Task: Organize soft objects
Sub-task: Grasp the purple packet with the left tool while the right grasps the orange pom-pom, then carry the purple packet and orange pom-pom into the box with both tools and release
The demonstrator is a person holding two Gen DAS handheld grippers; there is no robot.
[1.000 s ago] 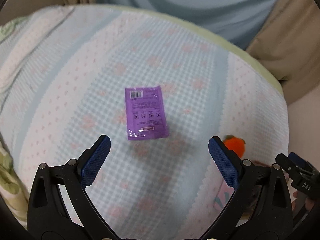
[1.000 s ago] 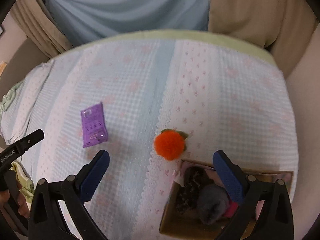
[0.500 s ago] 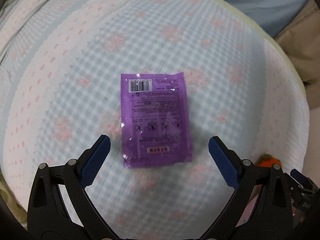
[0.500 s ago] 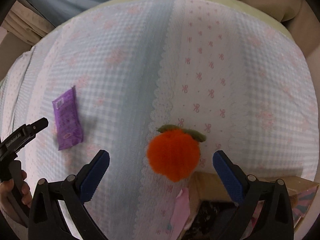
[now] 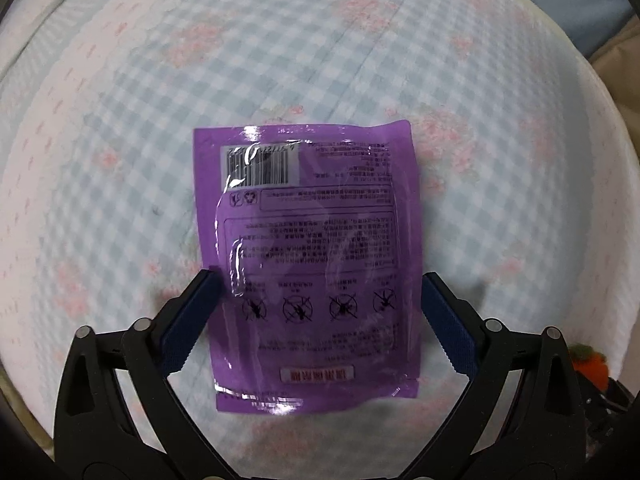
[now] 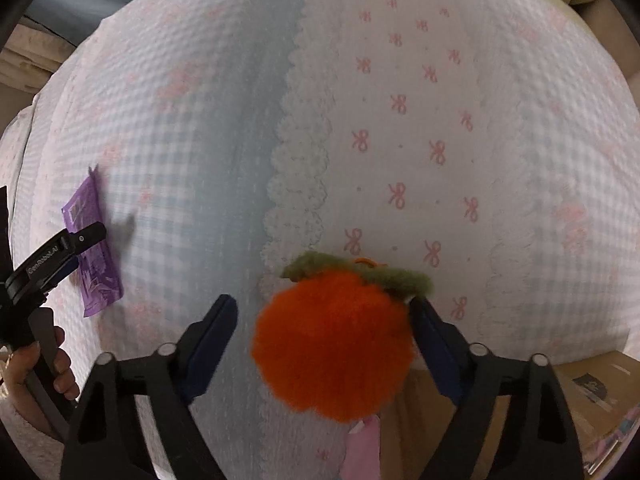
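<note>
A flat purple packet lies on the checked bedspread, barcode end away from me. My left gripper points down over it, open, a blue pad beside each long edge of the packet. A fuzzy orange plush fruit with a green leaf top sits between the fingers of my right gripper. Its jaws are closing: the right pad touches the fuzz, while a gap remains at the left pad. The purple packet also shows at the left of the right wrist view.
A cardboard box stands at the bed's near right corner, with a pink item at its edge. A person's hand holds the left tool. The orange plush peeks in at the left view's right edge.
Both grippers have come down close to the bed. The packet now lies between the left fingers, the plush fruit between the right ones. The right jaws have narrowed.
</note>
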